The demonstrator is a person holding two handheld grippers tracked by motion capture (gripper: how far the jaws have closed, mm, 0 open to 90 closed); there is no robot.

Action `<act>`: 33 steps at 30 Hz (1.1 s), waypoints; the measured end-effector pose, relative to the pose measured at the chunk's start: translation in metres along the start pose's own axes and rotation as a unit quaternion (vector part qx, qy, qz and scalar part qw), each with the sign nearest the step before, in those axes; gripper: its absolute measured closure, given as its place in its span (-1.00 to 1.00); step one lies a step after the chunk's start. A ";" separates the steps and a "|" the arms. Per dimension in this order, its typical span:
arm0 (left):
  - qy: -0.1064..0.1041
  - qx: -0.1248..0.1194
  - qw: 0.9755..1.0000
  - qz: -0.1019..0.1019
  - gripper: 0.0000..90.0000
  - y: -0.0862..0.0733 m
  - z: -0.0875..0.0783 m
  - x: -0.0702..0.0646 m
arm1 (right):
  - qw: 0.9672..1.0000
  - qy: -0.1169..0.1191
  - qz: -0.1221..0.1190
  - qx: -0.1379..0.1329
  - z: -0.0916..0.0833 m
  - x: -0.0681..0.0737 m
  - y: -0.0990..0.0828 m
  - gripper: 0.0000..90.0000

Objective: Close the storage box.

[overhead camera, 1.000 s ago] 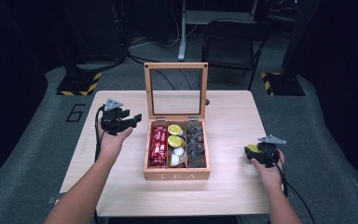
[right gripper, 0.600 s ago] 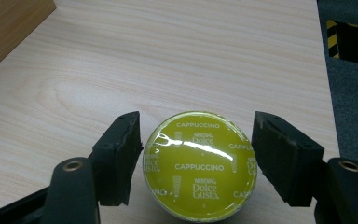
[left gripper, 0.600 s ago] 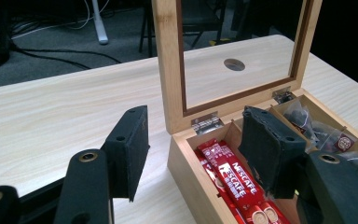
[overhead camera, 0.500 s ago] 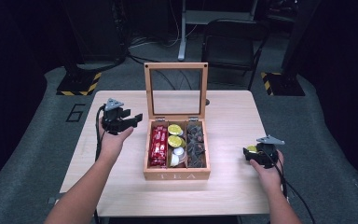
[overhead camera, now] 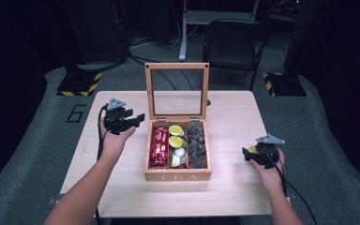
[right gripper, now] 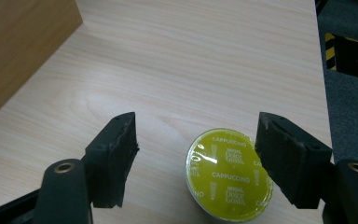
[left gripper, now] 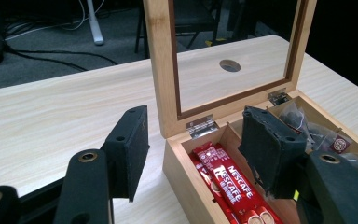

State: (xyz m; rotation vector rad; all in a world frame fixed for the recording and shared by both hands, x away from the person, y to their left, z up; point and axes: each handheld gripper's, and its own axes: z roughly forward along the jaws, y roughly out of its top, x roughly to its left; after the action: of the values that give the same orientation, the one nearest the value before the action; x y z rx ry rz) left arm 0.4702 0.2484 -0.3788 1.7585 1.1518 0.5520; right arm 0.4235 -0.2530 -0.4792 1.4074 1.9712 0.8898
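Evidently one yellow-green Cappuccino capsule (right gripper: 228,173) has been taken out of the box: it sits foil side up on the bare wood of the table (overhead camera: 234,117), near the right edge and well apart from the wooden tea box (overhead camera: 177,174) that stands open in the middle. The right gripper (right gripper: 198,161) hangs just over it with its jaws on either side of the capsule; the jaws have just been opening, and though the right-hand pad may still brush the rim while a clear gap shows at the left pad, the capsule looks set down and released, not clenched. In the high view the same right gripper (overhead camera: 258,154) rests low at that spot with a sliver of yellow beside it. Inside the box two more yellow capsules (overhead camera: 175,136) lie in the middle compartment with what look like white ones (overhead camera: 178,156) below them, red Nescafe sticks (left gripper: 228,184) fill the left compartment, and dark tea bags (overhead camera: 197,145) fill the right one. The glass-paned lid (overhead camera: 176,89) stands upright on its hinges at the far side. The left gripper (left gripper: 193,149) hovers by the box's far left corner, jaws parted and empty, one pad above the sticks. By my judgement the unloading is at an early stage: one capsule is out, and nearly all the contents remain to be lifted.
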 end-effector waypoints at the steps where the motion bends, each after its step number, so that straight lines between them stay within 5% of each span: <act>1: 0.000 -0.001 1.000 0.000 -0.07 0.000 0.000 0.000 | 1.000 0.004 0.000 -0.003 -0.002 0.001 0.002 -0.36; 11: 0.003 0.001 1.000 -0.002 -0.07 0.000 0.001 0.004 | 0.998 0.055 0.009 -0.014 -0.015 0.011 0.030 -0.36; 33: -0.004 0.001 1.000 0.006 -0.07 0.006 0.005 -0.004 | 0.992 0.117 -0.036 -0.019 -0.026 0.047 0.104 -0.35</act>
State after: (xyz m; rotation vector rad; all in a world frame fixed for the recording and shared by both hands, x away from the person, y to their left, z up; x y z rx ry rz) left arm 0.4745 0.2416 -0.3754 1.7699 1.1369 0.5510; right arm 0.4513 -0.1894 -0.3848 1.2482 2.1495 1.0952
